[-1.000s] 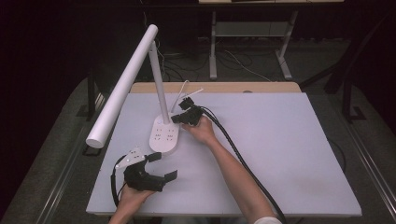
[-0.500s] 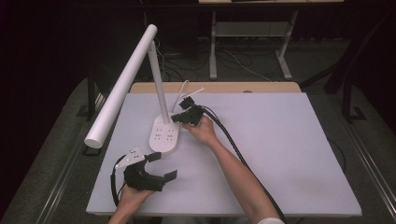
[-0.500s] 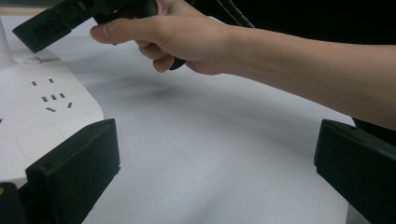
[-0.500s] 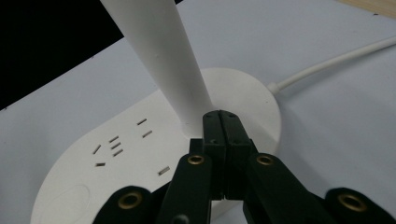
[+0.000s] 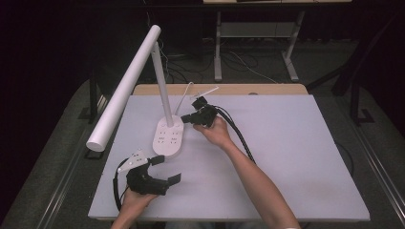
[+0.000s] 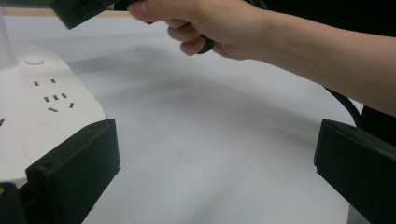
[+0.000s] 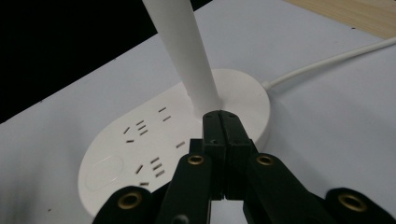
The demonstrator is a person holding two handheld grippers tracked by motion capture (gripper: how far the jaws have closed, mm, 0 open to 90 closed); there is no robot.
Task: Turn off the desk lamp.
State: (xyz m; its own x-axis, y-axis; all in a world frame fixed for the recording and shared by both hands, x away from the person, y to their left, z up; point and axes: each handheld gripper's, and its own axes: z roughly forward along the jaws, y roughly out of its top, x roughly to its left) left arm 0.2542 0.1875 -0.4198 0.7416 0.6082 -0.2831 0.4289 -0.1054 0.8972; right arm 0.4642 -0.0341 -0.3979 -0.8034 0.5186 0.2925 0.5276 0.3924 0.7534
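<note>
The right gripper, jaws clenched on nothing, hung at mid-frame just above the desk lamp's base beside its stem; it seemed poised to press a button there, which called for a short, careful dip. The left gripper, jaws spread, rested lower left on the table

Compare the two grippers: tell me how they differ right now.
The left gripper has its fingers wide apart with nothing between them; the right gripper is shut, also holding nothing. The left lies near the table's front edge, short of the lamp base; the right is raised over the base's far end, beside the lamp's stem. Both are black.
</note>
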